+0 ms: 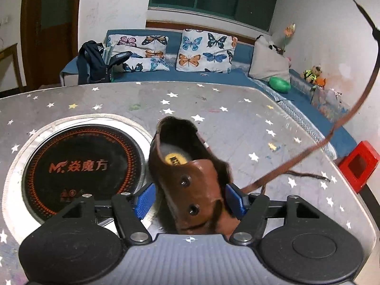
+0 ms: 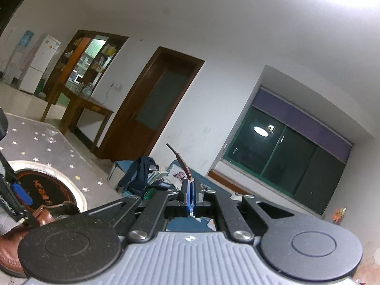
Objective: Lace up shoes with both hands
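Hob (image 1: 83, 168): round black plate sunk in the worktop (image 1: 237, 118), left of the shoe; nothing on it.
Left gripper (image 1: 190, 200): fingers set either side of the shoe's front, blue pads (image 1: 144, 199) at its flanks; the right pad looks to touch the leather, the left shows a slim gap — not a firm clamp yet, by my reading.
Shoe (image 1: 190, 182): brown leather, on the worktop, toe toward the left gripper, heel opening away; long axis runs along the fingers' line. Two eyelets show on the near flap.
Inside shoe: pale insole with a yellow label; no lace visible in there.
Lace (image 1: 344, 123): brown flat strap, leaves the shoe at its right side and rises taut up and right, out of the left view's top corner.
Loose end (image 1: 308, 175): a thin dark strand lies on the worktop, right of the shoe.
Right gripper (image 2: 190, 190): fingers closed on the lace's tip, which sticks up above the pads; held well above and right of the shoe.
Key relation: the left hand is nearest the shoe and steadies it; the right holds the lace, so threading the next eyelet likely means bringing that tip down toward the flap.
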Motion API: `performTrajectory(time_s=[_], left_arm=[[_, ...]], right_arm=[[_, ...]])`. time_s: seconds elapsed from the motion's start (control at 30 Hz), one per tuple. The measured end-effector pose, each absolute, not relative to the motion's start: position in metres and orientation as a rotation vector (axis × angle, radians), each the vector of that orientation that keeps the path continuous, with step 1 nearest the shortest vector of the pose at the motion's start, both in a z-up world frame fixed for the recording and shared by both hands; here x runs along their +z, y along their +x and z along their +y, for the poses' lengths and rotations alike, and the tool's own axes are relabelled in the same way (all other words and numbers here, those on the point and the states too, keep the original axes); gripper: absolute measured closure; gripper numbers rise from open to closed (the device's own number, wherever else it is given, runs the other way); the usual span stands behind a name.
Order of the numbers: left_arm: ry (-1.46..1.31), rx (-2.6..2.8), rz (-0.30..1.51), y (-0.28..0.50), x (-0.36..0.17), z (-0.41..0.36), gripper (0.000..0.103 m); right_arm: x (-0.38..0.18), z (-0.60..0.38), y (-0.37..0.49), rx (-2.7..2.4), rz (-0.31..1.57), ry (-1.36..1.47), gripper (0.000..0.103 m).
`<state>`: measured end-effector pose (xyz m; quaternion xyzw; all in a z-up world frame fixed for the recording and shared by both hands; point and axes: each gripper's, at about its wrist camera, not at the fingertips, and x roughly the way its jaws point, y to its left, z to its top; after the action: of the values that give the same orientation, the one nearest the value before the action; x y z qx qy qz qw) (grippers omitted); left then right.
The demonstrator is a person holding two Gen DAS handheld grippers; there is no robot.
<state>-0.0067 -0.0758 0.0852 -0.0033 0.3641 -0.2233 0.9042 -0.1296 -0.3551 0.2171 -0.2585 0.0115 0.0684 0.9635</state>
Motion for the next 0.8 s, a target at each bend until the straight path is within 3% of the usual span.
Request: performTrajectory(time_s=[0.07,0.23,0.8], left_arm=[[-0.031,-0.456,0.763,-0.004,0.083,-0.077,0.053],[-0.112,-0.449,0.783,0.005,0.079,-0.064,0.063],[-0.481,-0.79,0.78,0.032,0.045,0.011,0.066]], right_arm=[[0.214,-0.355,-0.13,0.153,0.045,-0.521,0.102],[0.195,-0.348,-0.131,0.226,0.122,-0.527,0.102],[0.093,-0.263,-0.122,0.595,0.419,-0.581,0.102]])
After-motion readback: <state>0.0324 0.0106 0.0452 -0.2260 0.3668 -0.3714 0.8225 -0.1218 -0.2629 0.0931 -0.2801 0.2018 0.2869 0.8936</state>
